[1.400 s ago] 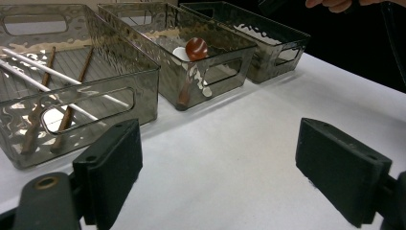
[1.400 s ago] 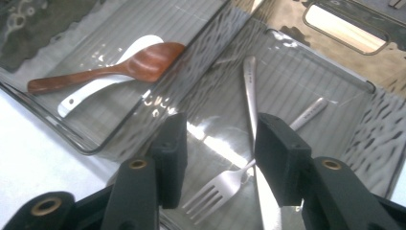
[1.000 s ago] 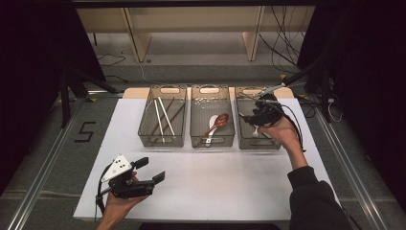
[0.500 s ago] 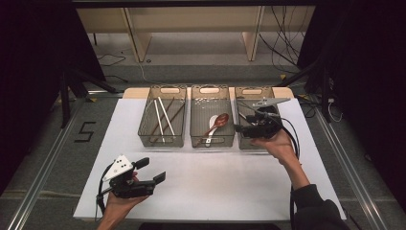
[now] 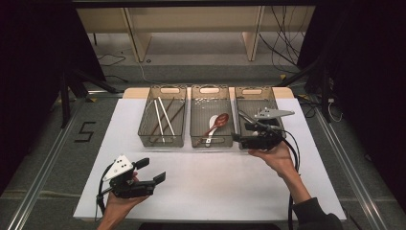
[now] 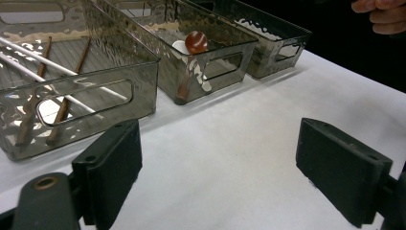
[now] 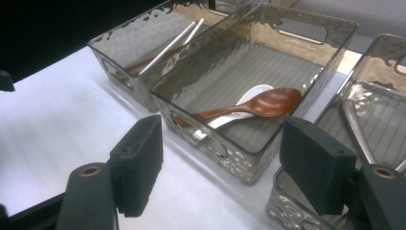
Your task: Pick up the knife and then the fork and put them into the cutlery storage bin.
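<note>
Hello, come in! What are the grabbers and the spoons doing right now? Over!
Both hand-held grippers open, empty. Right by middle bin; brown spoon on white spoon. Nothing blocking.

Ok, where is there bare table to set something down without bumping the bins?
The white table is bare between the left tool and the right tool, in front of the three bins. It is crowded at the back: the chopstick bin, spoon bin and right bin stand close together.

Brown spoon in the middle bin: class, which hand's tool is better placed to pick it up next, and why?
Probably the right. The right tool hovers open at the middle bin, its jaws facing the brown spoon. The left tool, also open, sits low over the white table, apart from every bin.
</note>
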A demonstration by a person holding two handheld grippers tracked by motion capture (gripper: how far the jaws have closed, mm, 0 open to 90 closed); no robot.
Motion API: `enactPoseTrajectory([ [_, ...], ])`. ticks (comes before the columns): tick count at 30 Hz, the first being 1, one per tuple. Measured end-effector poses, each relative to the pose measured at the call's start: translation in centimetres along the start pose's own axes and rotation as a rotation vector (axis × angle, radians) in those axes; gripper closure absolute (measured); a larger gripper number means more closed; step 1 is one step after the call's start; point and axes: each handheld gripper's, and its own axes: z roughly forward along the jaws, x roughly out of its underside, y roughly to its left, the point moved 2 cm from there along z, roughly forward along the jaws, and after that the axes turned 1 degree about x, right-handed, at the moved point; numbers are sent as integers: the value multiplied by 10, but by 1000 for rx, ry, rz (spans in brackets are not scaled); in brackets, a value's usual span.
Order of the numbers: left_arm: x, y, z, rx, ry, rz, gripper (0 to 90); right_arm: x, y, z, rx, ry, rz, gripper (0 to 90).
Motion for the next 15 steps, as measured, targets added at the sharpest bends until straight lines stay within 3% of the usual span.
enactPoseTrajectory([
  [15, 1, 0, 1, 6, 15, 3, 153, 30, 19, -6, -50, -34, 10, 283],
])
